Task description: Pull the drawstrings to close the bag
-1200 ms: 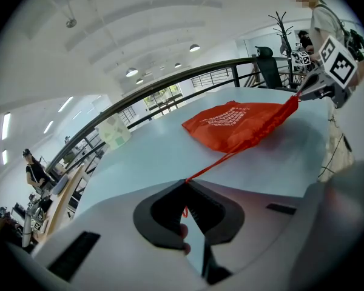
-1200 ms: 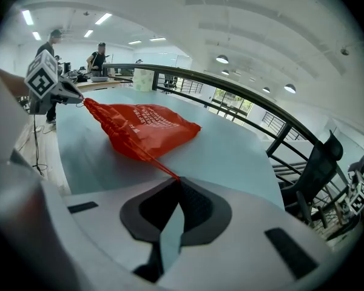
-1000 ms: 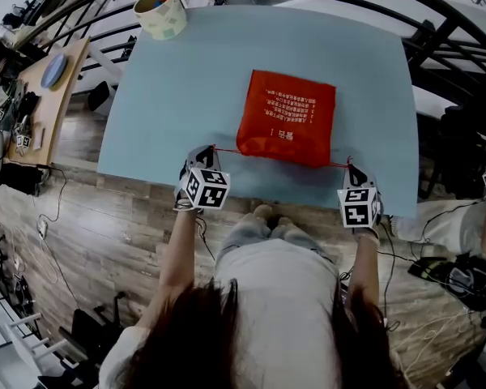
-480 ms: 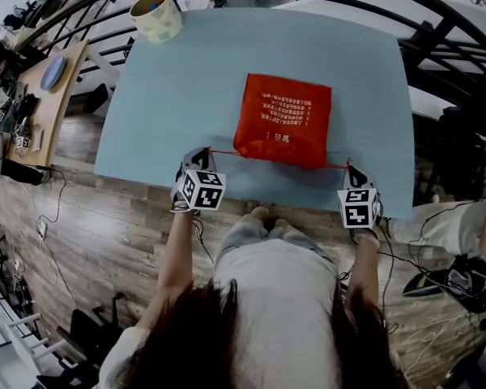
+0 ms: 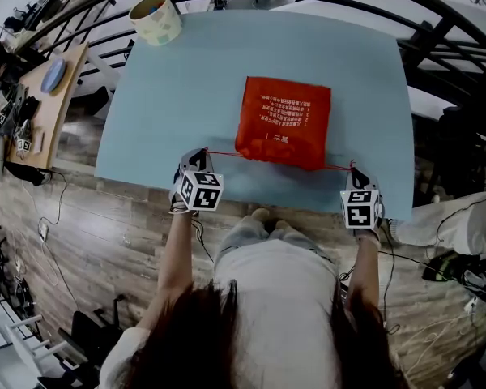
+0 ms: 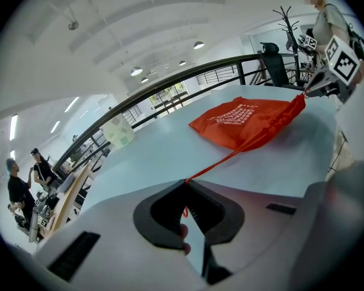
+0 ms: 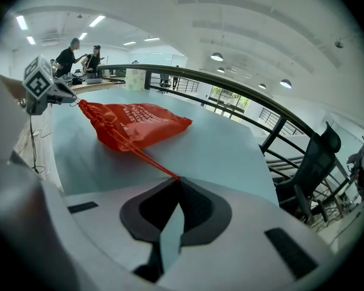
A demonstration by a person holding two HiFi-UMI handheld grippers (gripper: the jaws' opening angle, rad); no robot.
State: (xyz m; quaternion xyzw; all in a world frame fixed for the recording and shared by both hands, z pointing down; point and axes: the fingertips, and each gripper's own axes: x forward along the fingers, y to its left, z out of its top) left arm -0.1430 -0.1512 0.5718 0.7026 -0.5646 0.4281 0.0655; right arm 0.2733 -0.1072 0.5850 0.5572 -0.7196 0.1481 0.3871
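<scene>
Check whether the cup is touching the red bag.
No, the cup stands at the table's far left corner, well apart from the red bag.

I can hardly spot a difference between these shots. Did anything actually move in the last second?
Hardly. The right gripper seems to have edged slightly outward from the red bag, drawing the right drawstring with it. Nothing was grabbed or released. Unchanged: it stays shut on that string, the left gripper stays shut on the left drawstring, both strings are taut, and the bag lies on the blue table.
</scene>
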